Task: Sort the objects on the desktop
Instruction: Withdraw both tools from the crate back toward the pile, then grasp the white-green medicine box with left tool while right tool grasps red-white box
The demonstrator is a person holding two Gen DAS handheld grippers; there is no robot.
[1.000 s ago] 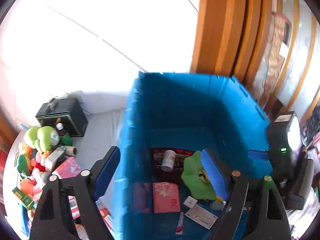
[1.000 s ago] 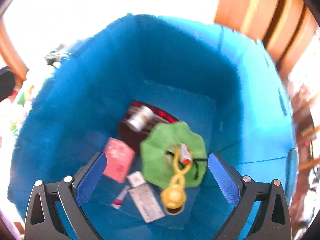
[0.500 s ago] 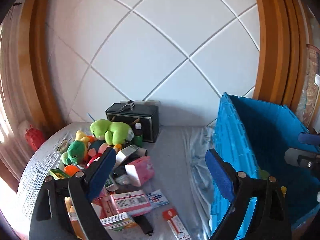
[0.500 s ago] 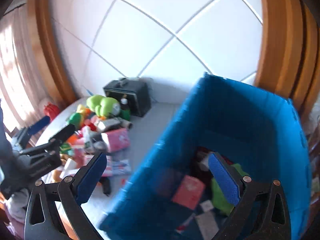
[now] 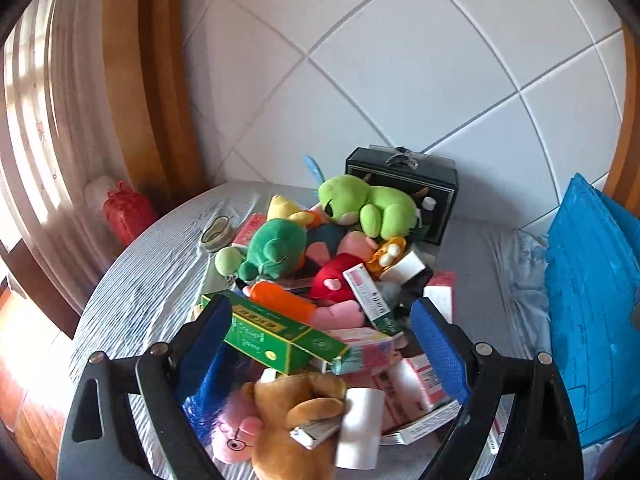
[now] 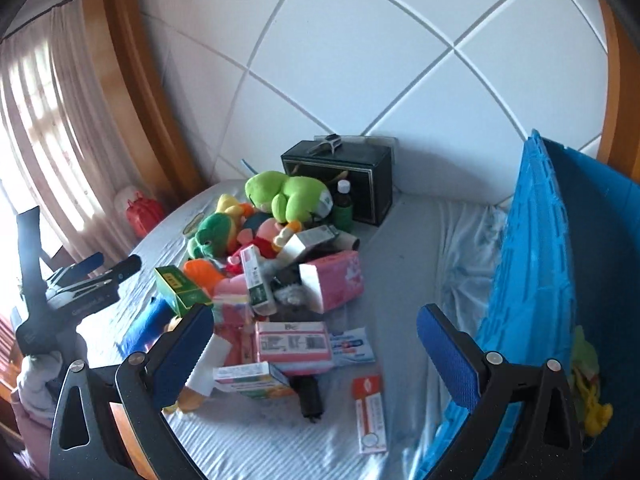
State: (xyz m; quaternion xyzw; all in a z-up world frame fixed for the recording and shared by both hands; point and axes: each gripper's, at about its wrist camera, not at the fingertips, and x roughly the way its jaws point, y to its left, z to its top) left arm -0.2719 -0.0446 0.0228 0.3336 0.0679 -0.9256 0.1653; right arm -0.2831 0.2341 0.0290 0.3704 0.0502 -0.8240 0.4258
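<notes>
A pile of desktop objects lies on the grey cloth: a light green plush (image 5: 372,204) (image 6: 292,196), a dark green plush (image 5: 276,252), a green box (image 5: 280,332) and a brown teddy (image 5: 296,412). My left gripper (image 5: 324,344) hovers open over the near end of the pile, touching nothing; in the right wrist view it shows at the far left (image 6: 116,262). My right gripper (image 6: 316,356) is open too, above a pink-and-white box (image 6: 294,342) and an orange-and-white box (image 6: 248,380). The blue crate (image 5: 592,300) (image 6: 536,280) stands at the right.
A black case (image 5: 400,176) (image 6: 340,176) stands against the tiled wall behind the pile. A red bag (image 5: 128,212) and a tape roll (image 5: 218,234) lie at the left. A pink tissue pack (image 6: 336,284) and a small red-and-white box (image 6: 370,416) lie nearer the crate.
Both grippers have swung left from over the blue crate to the pile of toys and boxes. The crate has slid to the right edge of both views. Both stayed open.
</notes>
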